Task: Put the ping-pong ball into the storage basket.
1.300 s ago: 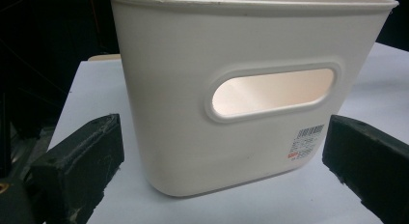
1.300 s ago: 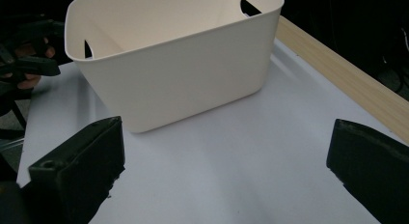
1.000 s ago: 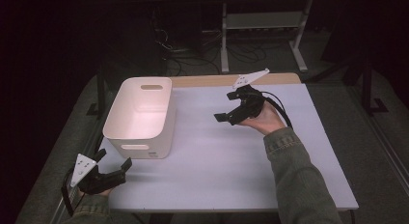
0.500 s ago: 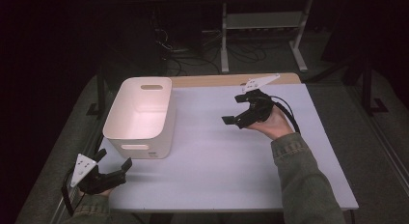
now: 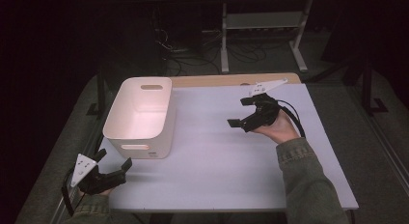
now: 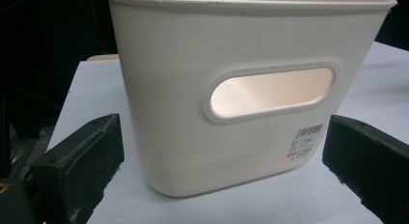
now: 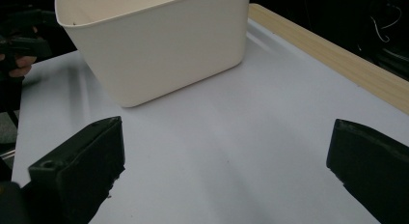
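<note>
Dark floor and a tangle of cables surround a pale lilac-white desk with a strip of bare light wood along its far edge; a white metal frame stands in the gloom beyond, at about twelve o'clock.

At roughly eight o'clock on the desk, off its near left corner, the left claw rests low in the person's hand, a grey three-cornered plate on top. Its two black jaws stand wide apart with nothing between them. They point toward the near end of a cream-white rectangular plastic bin, which sits just ahead of them without touching. In the left gripper view the bin stands upright, showing an oval handle cut-out and a small barcode sticker at the lower right of its wall.

The bin occupies the ten o'clock part of the desk, its open top empty and glowing faintly pink inside.

At about two o'clock the right claw hovers above the surface, held in a hand from a grey-green sleeve. Its jaws are also spread wide and empty, aimed leftward at the bin, well apart from it. In the right gripper view the bin stands beyond the bare surface.
</note>
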{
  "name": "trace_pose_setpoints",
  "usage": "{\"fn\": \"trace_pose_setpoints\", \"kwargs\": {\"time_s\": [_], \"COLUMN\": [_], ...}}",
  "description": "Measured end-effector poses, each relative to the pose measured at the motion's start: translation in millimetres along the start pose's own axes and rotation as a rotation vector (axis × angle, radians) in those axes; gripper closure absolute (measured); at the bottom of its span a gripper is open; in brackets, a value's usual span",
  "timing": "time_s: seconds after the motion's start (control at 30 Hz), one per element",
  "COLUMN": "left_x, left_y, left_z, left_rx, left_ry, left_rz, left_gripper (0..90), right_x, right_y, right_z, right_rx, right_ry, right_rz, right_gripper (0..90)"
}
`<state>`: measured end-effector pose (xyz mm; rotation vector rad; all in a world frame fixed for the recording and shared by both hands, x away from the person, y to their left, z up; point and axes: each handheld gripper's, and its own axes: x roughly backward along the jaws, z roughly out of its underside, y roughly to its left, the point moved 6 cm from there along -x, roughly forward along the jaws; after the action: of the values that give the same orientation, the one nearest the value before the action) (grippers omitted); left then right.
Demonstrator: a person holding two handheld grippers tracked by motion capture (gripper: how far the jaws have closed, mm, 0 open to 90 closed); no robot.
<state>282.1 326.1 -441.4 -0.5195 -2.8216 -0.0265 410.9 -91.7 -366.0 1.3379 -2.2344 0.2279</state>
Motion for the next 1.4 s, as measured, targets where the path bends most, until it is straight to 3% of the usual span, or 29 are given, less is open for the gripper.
{"fn": "trace_pose_setpoints", "kwargs": {"time_s": [0.77,1.4], "left_x": [-0.9,-1.7], "left_y": [-0.3,-0.5], "left_z": [-0.1,-0.5], "left_rx": [0.000,0.001], "left_ry": [0.002,0.000], "left_rz": [-0.001,0.003], "left_gripper": [0.3,0.2], "right_x": [20.7,42.5], "right_y": [0.3,-6.5], "right_z": [21.6,53.1], "right_rx": [-0.009,-0.057], "right_ry": [-0.033,-0.063], "right_rz": [0.045,0.114], "right_gripper": [0.0,0.0]}}
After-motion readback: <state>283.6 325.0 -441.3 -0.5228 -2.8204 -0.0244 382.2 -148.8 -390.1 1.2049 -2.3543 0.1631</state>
